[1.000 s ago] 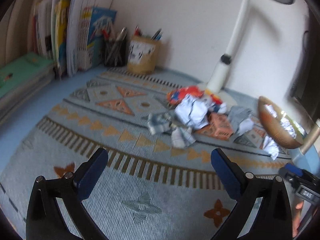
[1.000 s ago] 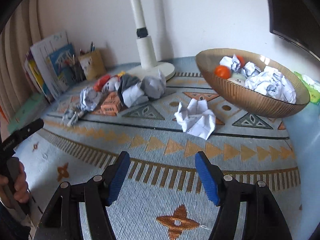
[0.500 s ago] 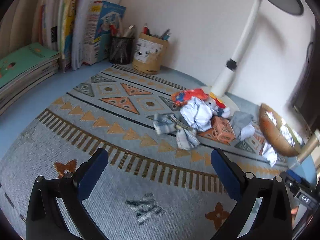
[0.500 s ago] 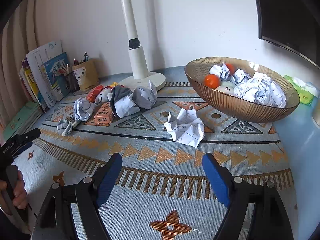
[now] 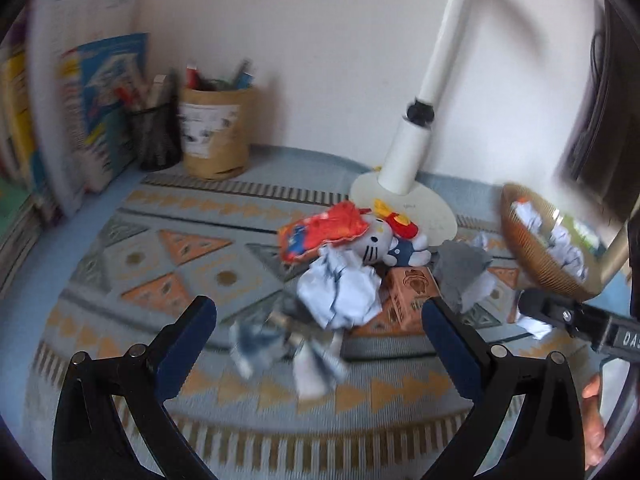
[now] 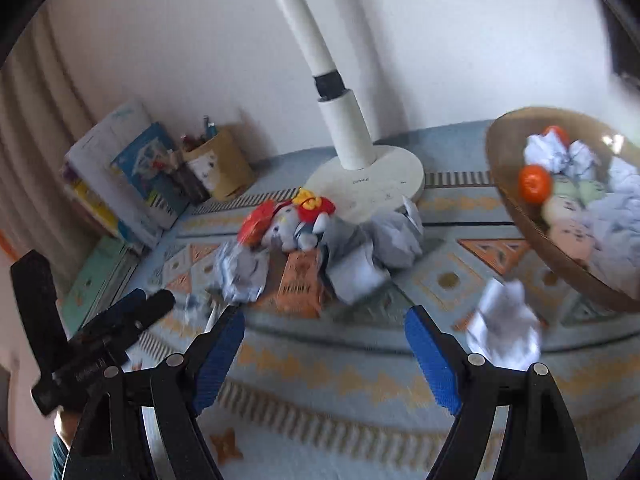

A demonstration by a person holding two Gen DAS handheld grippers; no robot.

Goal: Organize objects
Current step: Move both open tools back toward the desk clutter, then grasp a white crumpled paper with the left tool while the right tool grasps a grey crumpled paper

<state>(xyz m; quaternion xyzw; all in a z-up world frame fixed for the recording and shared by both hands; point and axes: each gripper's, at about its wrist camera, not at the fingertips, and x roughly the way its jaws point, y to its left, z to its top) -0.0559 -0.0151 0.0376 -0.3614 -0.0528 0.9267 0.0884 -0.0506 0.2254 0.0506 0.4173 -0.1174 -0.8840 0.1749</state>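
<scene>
Both claws, left claw (image 5: 318,336) and right claw (image 6: 325,340), gape empty above the crumpled paper (image 5: 340,294) pile.

left gripper (image 5: 318,338): black frame, blue pads, silver screws | right gripper (image 6: 325,349): same

Left gripper (image 5: 318,334) spread wide, holding nothing, low over patterned mat (image 5: 160,256). Ahead: crumpled paper (image 5: 340,296) against orange box (image 5: 404,300); smaller paper wads (image 5: 276,344) just in front, blurred. Plush cat (image 5: 380,240) behind, red packet (image 5: 320,232) beside it. Lamp base (image 5: 416,208) beyond. Bowl (image 5: 536,256) with paper at right. Right gripper (image 5: 576,320) at right edge.
</scene>
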